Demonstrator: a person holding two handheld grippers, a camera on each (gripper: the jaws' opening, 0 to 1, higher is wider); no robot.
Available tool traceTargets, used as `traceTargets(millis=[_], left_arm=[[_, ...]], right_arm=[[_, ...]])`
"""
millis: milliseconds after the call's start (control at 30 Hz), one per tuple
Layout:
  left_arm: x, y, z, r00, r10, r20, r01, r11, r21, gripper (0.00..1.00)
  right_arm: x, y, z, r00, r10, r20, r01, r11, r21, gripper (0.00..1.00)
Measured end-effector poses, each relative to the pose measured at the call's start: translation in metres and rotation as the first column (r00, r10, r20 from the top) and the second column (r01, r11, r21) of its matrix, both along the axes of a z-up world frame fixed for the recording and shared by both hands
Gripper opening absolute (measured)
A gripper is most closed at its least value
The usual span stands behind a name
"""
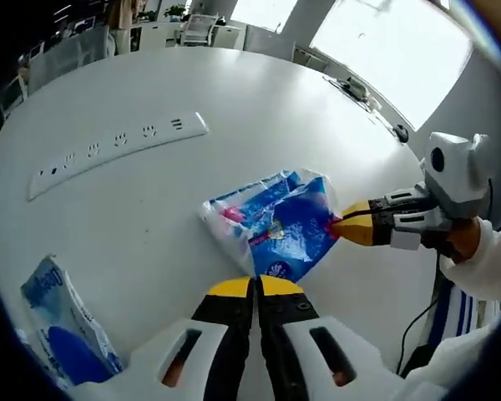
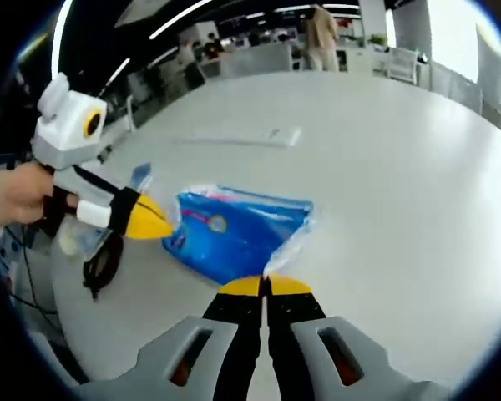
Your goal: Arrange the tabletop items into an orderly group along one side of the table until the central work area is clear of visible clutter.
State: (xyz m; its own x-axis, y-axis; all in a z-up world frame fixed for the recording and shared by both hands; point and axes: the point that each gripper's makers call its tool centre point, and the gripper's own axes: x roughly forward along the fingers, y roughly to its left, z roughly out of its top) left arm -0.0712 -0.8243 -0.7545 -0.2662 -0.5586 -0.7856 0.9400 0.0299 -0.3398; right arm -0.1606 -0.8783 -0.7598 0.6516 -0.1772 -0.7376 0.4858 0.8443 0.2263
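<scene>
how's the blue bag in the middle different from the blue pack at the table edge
The blue bag lies mid-table with both claws shut on its edges, the left claw and the right claw; the blue pack lies apart near the edge, untouched. The bag looks crumpled, the pack flatter. Both are blue-and-white plastic packages.

1. My left gripper view looks down along its own jaws from close above the white table, facing across it toward bright windows on the far side.
2. My right gripper view sits low and close too, facing over the table toward a dim office interior.
3. The two cameras face each other from opposite sides of the blue packet.
4. Both views share that packet, the power strip beyond it, and each shows the other gripper.
</scene>
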Motion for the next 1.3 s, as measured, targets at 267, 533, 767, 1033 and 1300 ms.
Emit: traceTargets(millis=[267, 533, 767, 1033, 1300], left_arm=[[-0.003, 0.008, -0.014, 1.0, -0.015, 0.013, 0.015, 0.999, 0.031, 0.0], [-0.006, 0.009, -0.018, 1.0, 0.002, 0.014, -0.003, 0.999, 0.034, 0.0], [-0.005, 0.009, -0.02, 1.0, 0.017, 0.011, -0.017, 0.999, 0.04, 0.0], [-0.005, 0.01, -0.019, 1.0, 0.021, 0.009, -0.021, 0.999, 0.04, 0.03], [0.001, 0.012, -0.008, 0.998, 0.042, 0.039, -0.042, 0.999, 0.014, 0.19]], right_arm=[[-0.006, 0.004, -0.013, 0.996, -0.082, 0.024, 0.079, 0.992, 0.096, 0.0], [-0.012, 0.004, -0.019, 0.983, -0.174, 0.06, 0.163, 0.973, 0.165, 0.0], [-0.011, 0.003, -0.018, 0.982, -0.179, 0.066, 0.165, 0.971, 0.172, 0.0], [-0.01, 0.003, -0.018, 0.989, -0.145, 0.038, 0.138, 0.981, 0.139, 0.0], [-0.012, 0.003, -0.009, 0.989, -0.135, 0.066, 0.129, 0.987, 0.091, 0.19]])
